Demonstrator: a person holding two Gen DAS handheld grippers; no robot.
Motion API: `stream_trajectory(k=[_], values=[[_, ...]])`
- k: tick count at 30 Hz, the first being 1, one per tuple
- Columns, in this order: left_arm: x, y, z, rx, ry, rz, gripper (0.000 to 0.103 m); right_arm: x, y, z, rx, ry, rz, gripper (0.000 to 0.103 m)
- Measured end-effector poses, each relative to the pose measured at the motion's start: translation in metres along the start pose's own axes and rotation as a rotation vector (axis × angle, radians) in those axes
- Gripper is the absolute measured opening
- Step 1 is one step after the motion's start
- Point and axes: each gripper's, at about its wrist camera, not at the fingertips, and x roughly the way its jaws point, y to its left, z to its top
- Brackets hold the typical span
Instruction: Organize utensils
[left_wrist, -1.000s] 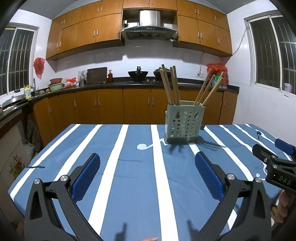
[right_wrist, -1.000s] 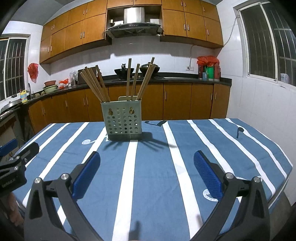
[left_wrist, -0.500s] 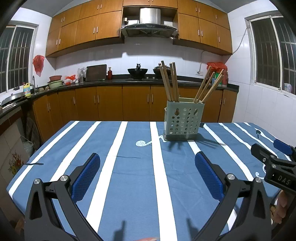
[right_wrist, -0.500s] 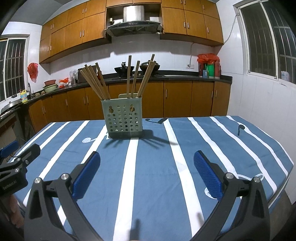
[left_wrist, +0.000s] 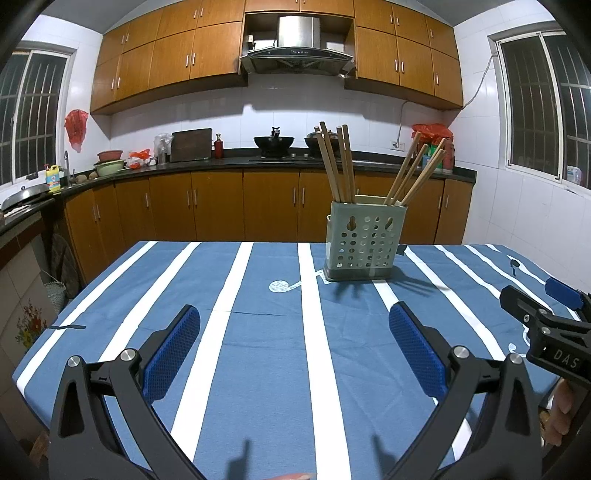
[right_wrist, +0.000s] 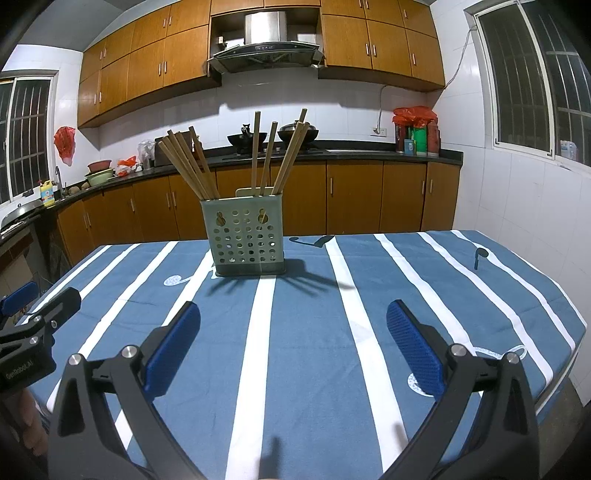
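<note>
Both tongs hang spread and empty above the striped blue tablecloth (left_wrist: 258, 369): the left gripper (left_wrist: 293, 350) and the right gripper (right_wrist: 293, 349) each show blue pads well apart with nothing between them. Ahead of both, farther up the table, stands the perforated grey-green utensil holder (right_wrist: 248, 242), a little right of the left gripper's line and a little left of the right one's. Wooden chopsticks (right_wrist: 188, 166) lean in two bunches, one in each side of the holder (left_wrist: 365, 243). No loose utensil shows on the cloth near either gripper, so the job looks either finished or not yet begun. If sorting remains, the next move calls for reaching forward to the chopstick tops and closing on one bunch without tipping the holder.
</note>
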Motion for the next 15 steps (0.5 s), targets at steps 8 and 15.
stream_trajectory(k=[8,15], values=[[0.0002,-0.0008,0.0001,-0.001,0.001,0.0,0.101,-0.0002,-0.0003,0.0002,0.001,0.0,0.0,0.099],[0.0002,-0.0018,0.0003,-0.002,0.001,0.0,0.101,-0.0002,-0.0004,0.0004,0.001,0.002,0.001,0.099]])
